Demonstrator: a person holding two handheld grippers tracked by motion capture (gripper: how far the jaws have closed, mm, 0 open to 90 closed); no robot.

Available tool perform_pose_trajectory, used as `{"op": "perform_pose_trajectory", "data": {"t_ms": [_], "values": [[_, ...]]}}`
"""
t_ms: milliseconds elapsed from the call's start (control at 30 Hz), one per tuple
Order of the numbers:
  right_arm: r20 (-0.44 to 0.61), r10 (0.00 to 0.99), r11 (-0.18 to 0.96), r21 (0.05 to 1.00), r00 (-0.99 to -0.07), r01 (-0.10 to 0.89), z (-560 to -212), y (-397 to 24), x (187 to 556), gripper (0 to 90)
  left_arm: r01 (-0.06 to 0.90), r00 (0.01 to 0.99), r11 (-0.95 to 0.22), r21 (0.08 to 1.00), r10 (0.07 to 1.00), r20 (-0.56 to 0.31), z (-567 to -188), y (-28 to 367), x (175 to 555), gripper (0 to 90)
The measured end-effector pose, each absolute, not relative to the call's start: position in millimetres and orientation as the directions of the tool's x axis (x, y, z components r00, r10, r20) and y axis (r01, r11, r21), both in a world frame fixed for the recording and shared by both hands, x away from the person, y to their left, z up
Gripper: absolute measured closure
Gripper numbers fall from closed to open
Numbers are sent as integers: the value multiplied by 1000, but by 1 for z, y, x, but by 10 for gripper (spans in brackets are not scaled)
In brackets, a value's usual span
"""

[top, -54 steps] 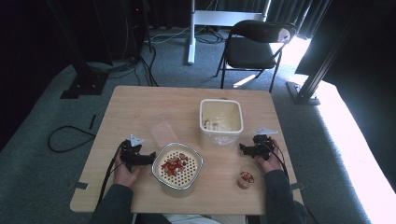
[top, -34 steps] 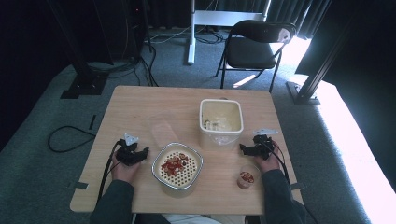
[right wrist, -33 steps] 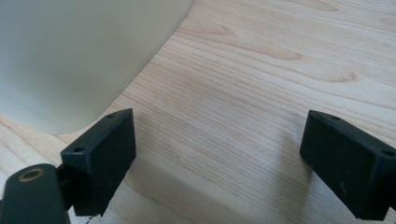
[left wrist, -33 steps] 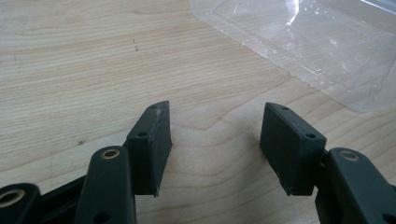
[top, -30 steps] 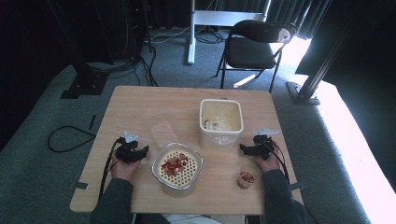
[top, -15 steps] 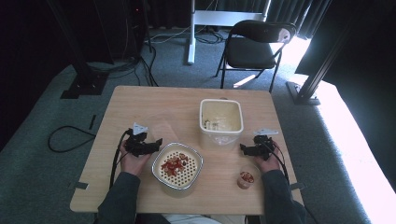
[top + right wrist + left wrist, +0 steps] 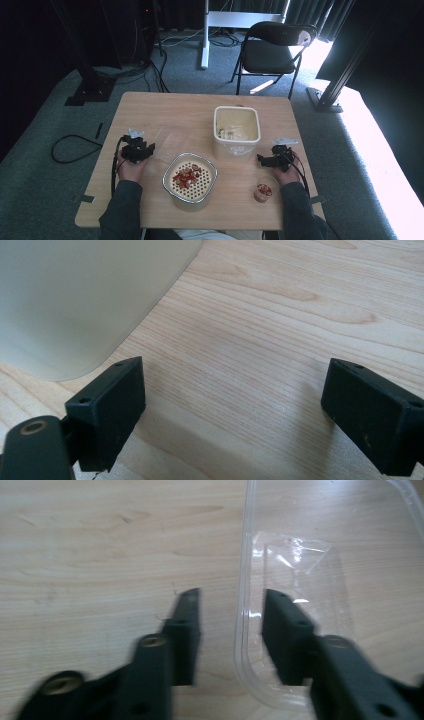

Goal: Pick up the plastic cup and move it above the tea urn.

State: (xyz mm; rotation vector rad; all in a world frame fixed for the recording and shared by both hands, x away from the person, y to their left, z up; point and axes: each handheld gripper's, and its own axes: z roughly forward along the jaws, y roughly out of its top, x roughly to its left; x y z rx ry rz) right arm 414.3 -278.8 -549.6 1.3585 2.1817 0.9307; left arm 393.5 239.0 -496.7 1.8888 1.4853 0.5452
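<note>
1. Nearest the person on the bench (image 7: 150, 107) stand a perforated bowl (image 7: 190, 177) of red pieces and a small cup (image 7: 264, 189) of red bits, one of each.
2. The left gripper (image 7: 136, 149) sits left of the bowl. In the left gripper view its jaws stand partly open, straddling the rim of a clear lid (image 7: 300, 580) that lies flat on the bench; one jaw is outside the rim, the other over the lid's inside. Whether they touch the rim I cannot tell; they are not closed on it.
3. The right gripper (image 7: 274, 158) lies just beside the tub (image 7: 236, 131), above the cup. In the right gripper view its jaws gape wide over bare wood, holding nothing, the tub's pale wall (image 7: 85, 300) close by the left jaw.
4. Against 0.5 s ago, the left gripper is lower and further left, back from the bowl's upper edge; the right gripper is unmoved.
5. Further off: one open tub, pale inside with a few scraps.
6. Beyond the bench, one black chair (image 7: 277, 50) on the carpet.
7. Count: two grippers, one bowl, one cup, one tub, one lid.
</note>
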Motion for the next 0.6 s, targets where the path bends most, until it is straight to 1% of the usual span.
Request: {"op": "perform_pose_trajectory", "data": {"t_ms": [67,133,200,300,333,367,533,600], "values": [[8,896,304,718,-444,626,-550,-279,414,101,690,293,-152,707,953,-80,-499,239,394,520],[8,896,304,718,-444,626,-550,-279,414,101,707,296,-163,689,952,-78,-502,237,394,520],[8,896,304,718,-444,626,-550,-279,414,101,710,309,-164,684,946,-94,-504,236,396,580],[8,896,304,718,-444,626,-550,-279,414,101,723,305,-170,670,948,-89,-506,235,398,750],[8,896,304,718,-444,626,-550,-279,414,101,723,305,-170,670,948,-89,-506,235,398,750],[8,896,304,718,-444,626,-550,-279,414,101,726,292,-156,669,952,-95,-507,236,401,813],[8,896,304,719,-444,626,-550,-279,414,101,686,296,-136,714,949,-104,-491,238,399,845],[8,896,304,718,-444,626,-550,-279,414,101,658,299,-151,738,951,-73,-478,237,399,853]]}}
